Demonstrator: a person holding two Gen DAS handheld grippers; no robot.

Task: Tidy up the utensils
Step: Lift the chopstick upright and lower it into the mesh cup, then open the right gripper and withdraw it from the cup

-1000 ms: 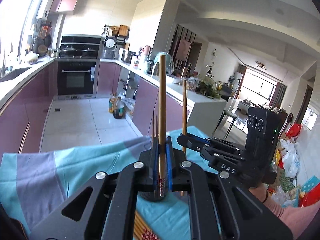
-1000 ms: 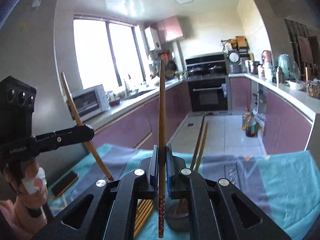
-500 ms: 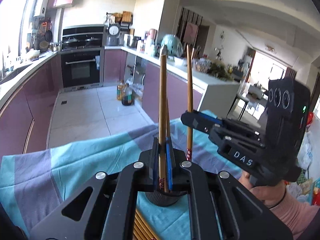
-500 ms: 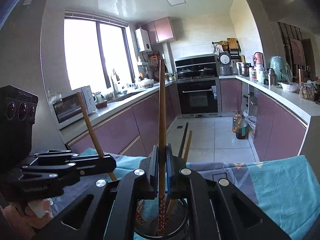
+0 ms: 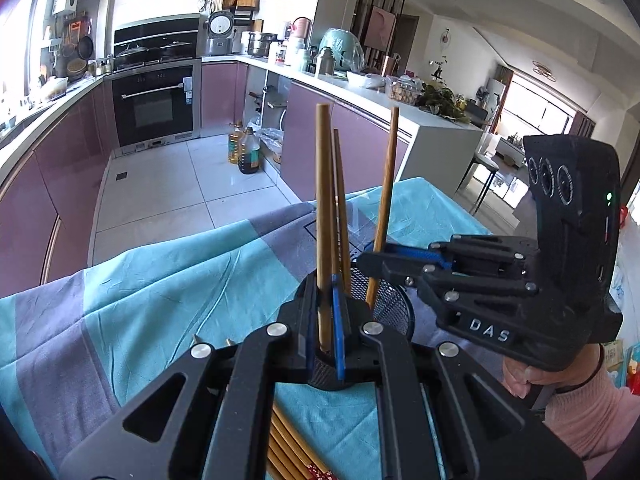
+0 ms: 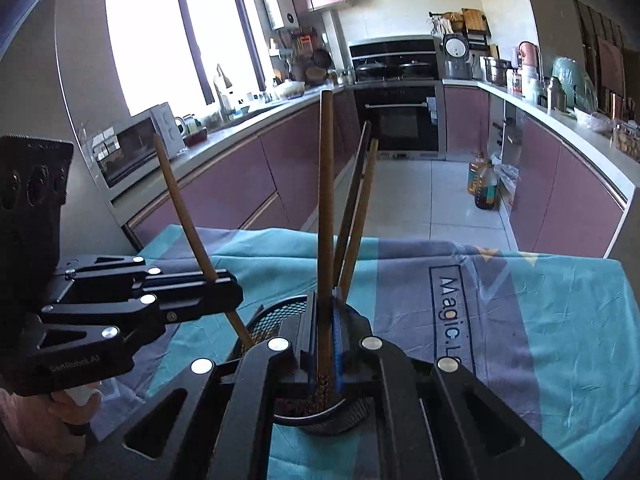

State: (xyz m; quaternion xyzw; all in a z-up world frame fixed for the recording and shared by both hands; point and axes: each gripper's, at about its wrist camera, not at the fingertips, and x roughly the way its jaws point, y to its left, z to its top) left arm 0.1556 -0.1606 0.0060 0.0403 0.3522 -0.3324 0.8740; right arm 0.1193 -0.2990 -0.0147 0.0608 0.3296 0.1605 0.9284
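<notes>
A black mesh holder (image 5: 390,306) stands on the teal and purple cloth (image 5: 168,280); it also shows in the right wrist view (image 6: 276,316). My left gripper (image 5: 326,312) is shut on a brown chopstick (image 5: 322,216), held upright with its lower end inside the holder. My right gripper (image 6: 325,336) is shut on another chopstick (image 6: 326,200), also upright with its patterned tip in the holder. Two more chopsticks (image 6: 358,208) lean in the holder. The right gripper shows in the left wrist view (image 5: 370,258), the left one in the right wrist view (image 6: 234,294).
Several loose chopsticks (image 5: 294,454) lie on the cloth under my left gripper. The table's far edge drops to a tiled kitchen floor (image 5: 168,188). Purple cabinets, an oven (image 6: 400,120) and oil bottles (image 6: 482,186) stand beyond.
Both grippers have come down and closer together over the holder. Each chopstick's lower end has gone from above the cloth into the holder.
</notes>
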